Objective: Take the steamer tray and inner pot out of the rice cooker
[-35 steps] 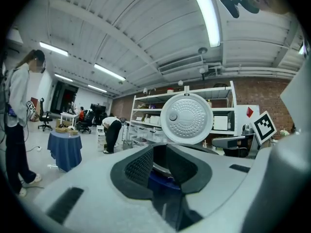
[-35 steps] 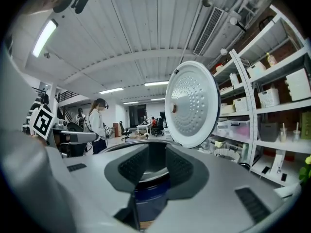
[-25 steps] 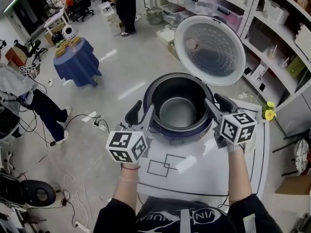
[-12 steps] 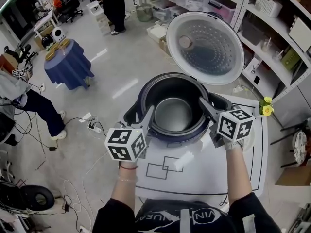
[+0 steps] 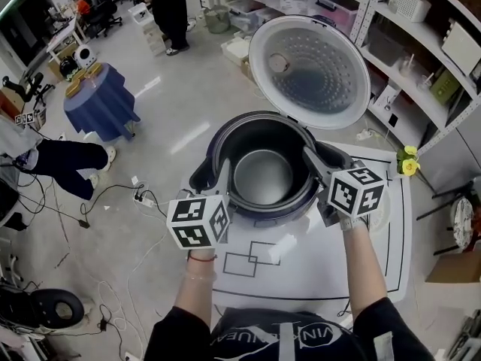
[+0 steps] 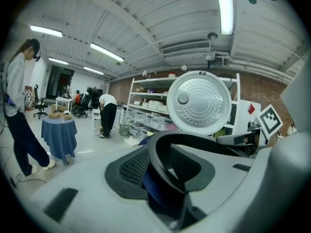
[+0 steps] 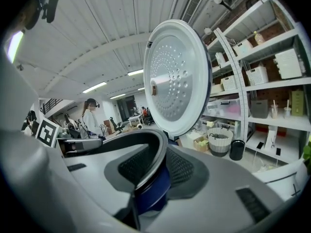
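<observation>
The dark blue rice cooker stands open on the table, its white lid tipped up behind. Inside sits the dark inner pot with a shiny bottom; I see no steamer tray. My left gripper is at the pot's left rim and my right gripper at its right rim. Both pairs of jaws have just been closing. In the left gripper view the black rim lies between the pads of the left gripper. In the right gripper view the rim is pinched in the right gripper.
A white mat with black outlines covers the table in front of the cooker. Yellow flowers sit at its right edge. Shelving runs along the right. A blue-draped round table, people and floor cables are on the left.
The left gripper has come in and down onto the pot's left rim. Both pairs of jaws have narrowed around the rim. The cooker and lid have not moved.
</observation>
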The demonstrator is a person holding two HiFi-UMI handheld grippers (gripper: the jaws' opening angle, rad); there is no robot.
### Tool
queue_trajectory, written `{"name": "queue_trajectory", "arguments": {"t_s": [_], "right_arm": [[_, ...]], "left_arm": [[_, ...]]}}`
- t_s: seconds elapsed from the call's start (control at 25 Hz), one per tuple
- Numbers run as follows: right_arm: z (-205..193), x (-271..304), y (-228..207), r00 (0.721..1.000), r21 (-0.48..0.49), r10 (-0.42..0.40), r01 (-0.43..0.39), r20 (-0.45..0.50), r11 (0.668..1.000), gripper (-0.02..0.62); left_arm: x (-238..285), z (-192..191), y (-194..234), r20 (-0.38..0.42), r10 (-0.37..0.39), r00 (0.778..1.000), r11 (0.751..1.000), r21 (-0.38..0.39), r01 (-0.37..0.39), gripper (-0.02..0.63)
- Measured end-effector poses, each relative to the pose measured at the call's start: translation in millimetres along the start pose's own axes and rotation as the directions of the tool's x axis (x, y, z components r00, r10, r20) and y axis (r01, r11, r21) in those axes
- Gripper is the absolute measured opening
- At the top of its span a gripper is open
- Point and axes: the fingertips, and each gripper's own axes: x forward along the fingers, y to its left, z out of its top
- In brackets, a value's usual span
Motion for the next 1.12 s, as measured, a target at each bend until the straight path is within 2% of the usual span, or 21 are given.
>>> {"name": "queue_trajectory", "arguments": {"t_s": [0.36,0.72,0.92,1.0,1.12], "right_arm": [[9,-2,2,0.999,0.008,-0.026,0.025,0.047,1.000,0.098],[12,0,-5,0.996,-0.007,-0.070,0.071,0.056,0.997,0.086],[2,0,-18,0.993,0.076,-0.121,0.121,0.003,0.990,0.069],[7,-4,-16,0.991,0.088,-0.127,0.124,0.031,0.988,0.069],[22,-10,-10,0.989,0.125,-0.099,0.086,0.106,0.989,0.070]], "left_arm": [[-5,4,1,0.020,0.008,1.000,0.997,-0.071,-0.006,0.133],[-10,8,-3,0.062,0.021,0.998,0.994,-0.104,-0.015,0.130],[-14,18,-14,0.094,0.023,0.995,1.000,-0.007,-0.022,0.112],[-14,23,-14,0.103,0.015,0.995,1.000,-0.023,-0.012,0.110],[-18,34,-13,0.151,-0.005,0.988,0.997,-0.070,0.015,0.110]]}}
